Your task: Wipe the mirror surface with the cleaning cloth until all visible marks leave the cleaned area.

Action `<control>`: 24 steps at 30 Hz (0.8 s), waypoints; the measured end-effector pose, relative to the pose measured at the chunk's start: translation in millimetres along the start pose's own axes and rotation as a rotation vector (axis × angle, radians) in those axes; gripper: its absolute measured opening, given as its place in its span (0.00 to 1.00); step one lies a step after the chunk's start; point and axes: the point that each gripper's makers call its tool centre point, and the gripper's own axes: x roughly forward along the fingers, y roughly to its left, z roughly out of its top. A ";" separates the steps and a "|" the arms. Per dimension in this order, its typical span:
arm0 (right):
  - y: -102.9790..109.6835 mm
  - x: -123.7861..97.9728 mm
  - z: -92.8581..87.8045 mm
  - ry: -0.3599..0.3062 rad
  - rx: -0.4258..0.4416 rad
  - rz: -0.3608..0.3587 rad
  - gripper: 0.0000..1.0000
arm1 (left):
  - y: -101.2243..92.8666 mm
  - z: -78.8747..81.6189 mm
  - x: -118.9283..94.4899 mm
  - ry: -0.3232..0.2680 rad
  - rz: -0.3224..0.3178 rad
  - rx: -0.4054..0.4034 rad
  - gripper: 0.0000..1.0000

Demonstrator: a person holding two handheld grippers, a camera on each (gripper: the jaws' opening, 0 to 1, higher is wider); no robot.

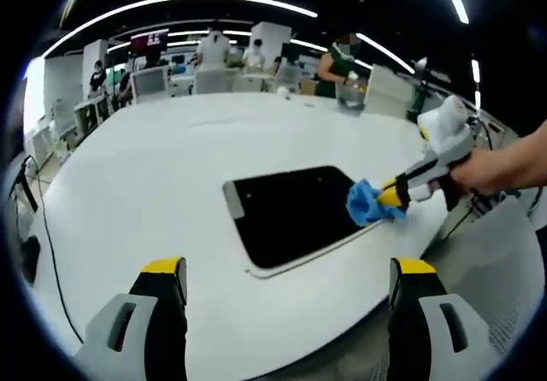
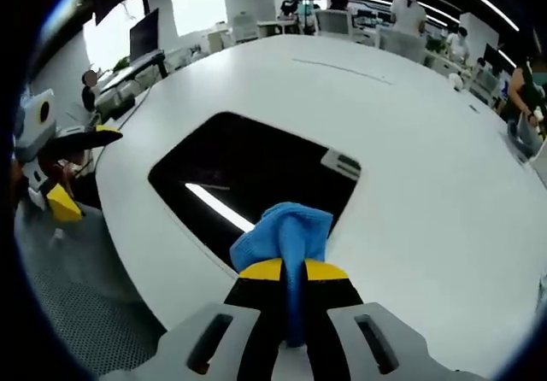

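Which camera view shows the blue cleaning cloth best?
The right gripper view: the cleaning cloth is close and large, clamped in the right gripper over the mirror. In the left gripper view the cloth appears small, at the mirror's edge.

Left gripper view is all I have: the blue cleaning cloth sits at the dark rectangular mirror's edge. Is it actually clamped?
Observer: Yes. In the right gripper view the right gripper has its yellow-tipped jaws shut on the blue cleaning cloth, which bunches out ahead of them.
Operator: Anything visible on the glass?
Observer: The dark rectangular mirror reflects a bright ceiling light strip just beside the cloth; I cannot make out marks.
Operator: And my left gripper?
Observer: The left gripper hangs off the round white table, jaws apart, holding nothing.
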 end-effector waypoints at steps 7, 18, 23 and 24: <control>-2.1 0.0 0.8 -0.033 0.014 0.021 0.02 | -0.8 3.2 -2.4 -0.032 -0.017 -0.005 0.99; 4.9 -0.6 1.8 -0.021 -0.007 0.033 0.02 | -2.1 0.8 -8.0 -0.038 -0.038 -0.022 0.99; 5.4 0.3 2.0 -0.039 -0.016 0.015 0.01 | -7.6 12.7 -10.2 -0.097 -0.069 -0.060 0.99; 5.7 0.4 2.1 -0.047 -0.013 0.006 0.01 | -5.4 13.3 -12.0 -0.100 -0.062 -0.058 0.99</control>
